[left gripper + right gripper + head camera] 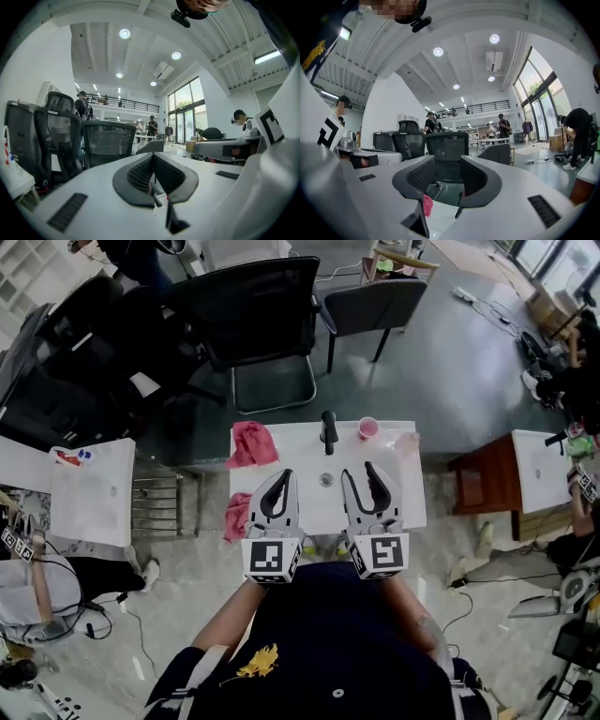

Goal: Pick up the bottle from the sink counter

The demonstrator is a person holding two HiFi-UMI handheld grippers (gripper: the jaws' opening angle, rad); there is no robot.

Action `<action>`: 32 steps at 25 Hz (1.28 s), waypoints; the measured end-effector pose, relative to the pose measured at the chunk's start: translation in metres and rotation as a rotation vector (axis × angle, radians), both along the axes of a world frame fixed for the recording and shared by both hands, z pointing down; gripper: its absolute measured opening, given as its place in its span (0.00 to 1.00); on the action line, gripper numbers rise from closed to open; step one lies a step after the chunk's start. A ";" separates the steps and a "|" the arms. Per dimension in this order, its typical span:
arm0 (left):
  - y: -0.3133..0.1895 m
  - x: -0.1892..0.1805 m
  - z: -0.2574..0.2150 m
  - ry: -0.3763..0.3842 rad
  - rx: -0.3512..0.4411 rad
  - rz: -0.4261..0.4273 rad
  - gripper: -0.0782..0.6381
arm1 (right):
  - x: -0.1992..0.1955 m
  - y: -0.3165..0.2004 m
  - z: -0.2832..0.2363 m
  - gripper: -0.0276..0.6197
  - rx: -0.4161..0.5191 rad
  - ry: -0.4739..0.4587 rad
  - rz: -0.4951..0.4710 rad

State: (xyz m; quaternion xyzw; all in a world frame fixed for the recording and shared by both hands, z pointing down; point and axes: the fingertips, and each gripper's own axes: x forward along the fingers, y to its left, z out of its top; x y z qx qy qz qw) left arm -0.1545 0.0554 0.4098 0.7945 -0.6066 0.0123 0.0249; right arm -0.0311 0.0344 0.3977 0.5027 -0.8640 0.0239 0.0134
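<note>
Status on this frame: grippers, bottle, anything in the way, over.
Left gripper shut, right gripper open, both empty, at the counter's near side. Bottle on far right corner, untouched. Cup stands just left of it.

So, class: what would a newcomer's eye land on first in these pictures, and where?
The left gripper and right gripper, white with square-marker cubes, sit mid-frame in the head view over a small white sink counter. On it, a pink cloth at the left and a pink cup right of the black tap stand out.
</note>
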 end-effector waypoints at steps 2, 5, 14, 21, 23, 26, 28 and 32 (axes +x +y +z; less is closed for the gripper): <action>0.001 -0.003 0.001 -0.001 0.003 0.003 0.13 | -0.004 0.002 -0.001 0.33 0.009 0.001 -0.006; 0.000 -0.005 0.001 0.001 0.010 0.010 0.13 | -0.009 0.005 -0.003 0.33 0.020 0.002 -0.011; 0.000 -0.012 -0.002 -0.002 0.023 0.040 0.13 | -0.015 0.009 -0.003 0.33 0.009 -0.001 0.000; 0.003 -0.024 0.014 -0.015 -0.008 0.057 0.13 | -0.022 0.012 0.003 0.33 -0.002 -0.002 0.022; 0.002 -0.029 0.016 -0.013 -0.014 0.058 0.13 | -0.023 0.013 0.004 0.33 -0.007 -0.003 0.033; 0.001 -0.030 0.015 -0.004 -0.011 0.075 0.13 | -0.024 0.013 0.004 0.33 -0.004 0.004 0.048; -0.001 -0.028 0.013 -0.002 -0.005 0.094 0.13 | -0.025 0.012 0.003 0.33 0.004 0.009 0.059; -0.006 -0.025 0.009 0.004 0.014 0.117 0.13 | -0.022 0.014 0.002 0.34 0.006 0.019 0.081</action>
